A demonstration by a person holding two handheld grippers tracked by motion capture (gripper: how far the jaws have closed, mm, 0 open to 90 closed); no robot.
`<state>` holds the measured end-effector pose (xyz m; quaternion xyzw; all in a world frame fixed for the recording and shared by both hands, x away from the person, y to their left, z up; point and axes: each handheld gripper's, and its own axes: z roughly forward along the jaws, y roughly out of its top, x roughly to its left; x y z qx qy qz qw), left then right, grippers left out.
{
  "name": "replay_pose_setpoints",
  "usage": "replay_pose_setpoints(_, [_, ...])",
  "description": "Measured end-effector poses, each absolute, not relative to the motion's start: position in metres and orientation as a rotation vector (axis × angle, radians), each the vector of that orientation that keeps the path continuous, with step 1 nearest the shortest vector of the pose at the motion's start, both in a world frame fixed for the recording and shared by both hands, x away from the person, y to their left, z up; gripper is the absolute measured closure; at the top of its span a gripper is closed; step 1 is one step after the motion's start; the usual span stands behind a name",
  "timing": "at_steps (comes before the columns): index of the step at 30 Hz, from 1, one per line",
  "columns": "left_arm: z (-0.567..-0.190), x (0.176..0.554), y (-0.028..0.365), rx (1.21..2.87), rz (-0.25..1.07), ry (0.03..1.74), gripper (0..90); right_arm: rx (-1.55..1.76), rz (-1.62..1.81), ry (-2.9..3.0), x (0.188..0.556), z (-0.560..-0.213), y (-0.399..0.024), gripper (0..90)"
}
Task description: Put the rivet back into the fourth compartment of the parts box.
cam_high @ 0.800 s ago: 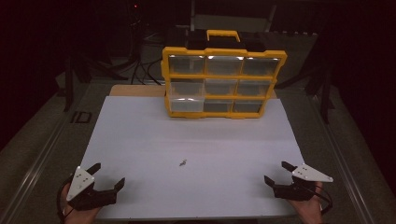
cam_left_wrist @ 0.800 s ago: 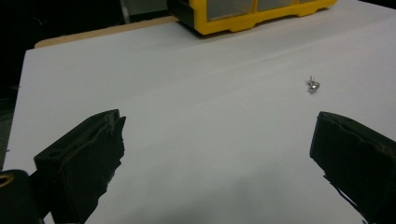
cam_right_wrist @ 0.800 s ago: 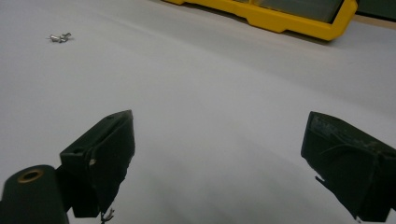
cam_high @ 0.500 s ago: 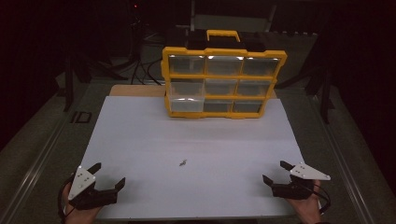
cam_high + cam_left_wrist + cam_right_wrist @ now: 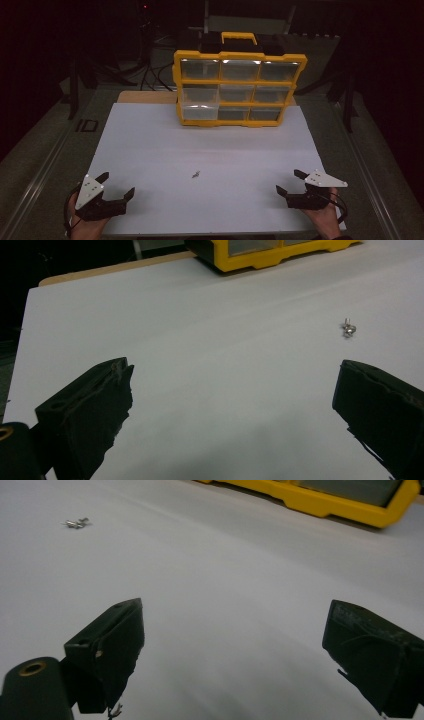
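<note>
**On the white sheet: 1 small metal part, 2 empty grippers**

Near the middle of the white sheet [image 5: 210,150] that covers the tabletop lies 1 small metal part [image 5: 196,174], alone and touching nothing. From that part, the left gripper [image 5: 118,184] sits at about 8 o'clock and the right gripper [image 5: 291,182] at about 4 o'clock, both well apart from it. At 12 o'clock, on the far edge of the sheet, stands 1 yellow organizer [image 5: 239,88] with 9 clear drawers in 3 rows of 3 and 1 yellow handle on top. No brand, label or writing can be read anywhere.

Each gripper has 2 black fingers [image 5: 90,405], spread wide with nothing between them; each is held in 1 hand at the near edge.

Compared with the earlier pictures, the part and the organizer lie as they did, and both grippers have barely shifted.
</note>
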<state>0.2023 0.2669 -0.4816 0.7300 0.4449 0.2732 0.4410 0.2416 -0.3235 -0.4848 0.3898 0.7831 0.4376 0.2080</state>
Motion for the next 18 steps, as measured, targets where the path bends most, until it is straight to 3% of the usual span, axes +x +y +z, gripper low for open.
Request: replay_pose_setpoints(18, [-0.479,0.206,0.266,1.801,0.676,1.104,2.9,0.938,1.205,2.264,0.265,-0.450,-0.278,9.7])
